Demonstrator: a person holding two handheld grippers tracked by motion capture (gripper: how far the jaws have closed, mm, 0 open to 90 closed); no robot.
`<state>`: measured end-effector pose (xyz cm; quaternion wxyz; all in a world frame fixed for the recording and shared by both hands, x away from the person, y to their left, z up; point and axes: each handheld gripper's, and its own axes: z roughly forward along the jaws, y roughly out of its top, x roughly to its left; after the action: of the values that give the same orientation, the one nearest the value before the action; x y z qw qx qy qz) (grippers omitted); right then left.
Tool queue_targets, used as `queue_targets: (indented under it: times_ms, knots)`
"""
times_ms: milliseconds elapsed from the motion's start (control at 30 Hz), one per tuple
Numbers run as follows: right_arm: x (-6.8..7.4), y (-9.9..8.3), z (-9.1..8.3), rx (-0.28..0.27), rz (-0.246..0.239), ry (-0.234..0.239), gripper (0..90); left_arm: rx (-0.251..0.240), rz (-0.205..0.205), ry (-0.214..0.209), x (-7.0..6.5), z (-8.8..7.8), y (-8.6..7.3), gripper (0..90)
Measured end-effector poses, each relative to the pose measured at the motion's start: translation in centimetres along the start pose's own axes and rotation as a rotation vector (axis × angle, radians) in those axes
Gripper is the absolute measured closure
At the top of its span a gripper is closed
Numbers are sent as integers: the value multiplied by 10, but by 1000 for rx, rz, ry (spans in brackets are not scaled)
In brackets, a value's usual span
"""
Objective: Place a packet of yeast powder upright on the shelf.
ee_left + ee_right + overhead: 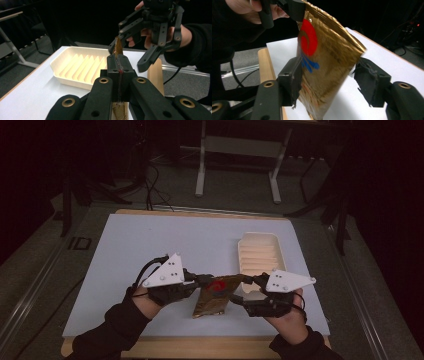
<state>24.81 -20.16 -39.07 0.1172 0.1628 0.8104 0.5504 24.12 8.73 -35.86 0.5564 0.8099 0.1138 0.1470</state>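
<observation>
Two grippers are working on one gold foil pouch [216, 295], which is hanging just above the near part of the white table [150, 245], between the person's hands. The left gripper [117, 72] is clamping the pouch's upper edge, its jaws pressed tight together with the foil pinched between them; seen from along its jaws, the pouch is standing edge-on, a thin gold strip rising out of the pads. The right gripper [329, 82] is coming in around the opposite side of the pouch. Its jaws are straddling the foil, the left pad lying against or very close to the printed face with the red and blue mark, the right pad standing apart from the pouch's far edge, so it is not gripping yet.

To my eye the step in hand is getting a second hold on the pouch, perhaps to tear or pull it open, though that is only a guess. The next move is calling for the right jaws to close squarely on the foil near its edge without crumpling or twisting it, while the left grip is holding firm; slippery foil could slide out if the pads are catching too little of it.

Beyond the pouch, a cream tray [260, 251] with a ribbed floor is sitting on the right side of the table. Its ribs are showing bare; nothing is lying in it.
</observation>
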Motion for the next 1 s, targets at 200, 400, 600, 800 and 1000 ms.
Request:
queue_targets:
  times_ms: [200,400,600,800,1000]
  knots:
    - [-6,-2,8,35,24,70,532,-18,-12,-3,-1,2,1,900]
    - [-6,-3,14,59,20,86,531,-24,-7,-3,-3,4,4,900]
    - [-5,-1,17,89,-12,111,704,-20,-17,-8,-3,5,2,900]
    - [-5,3,19,121,-29,162,759,-10,-30,-17,-1,4,1,900]
    - [-10,5,16,112,-24,185,770,-35,-44,-9,4,0,1,794]
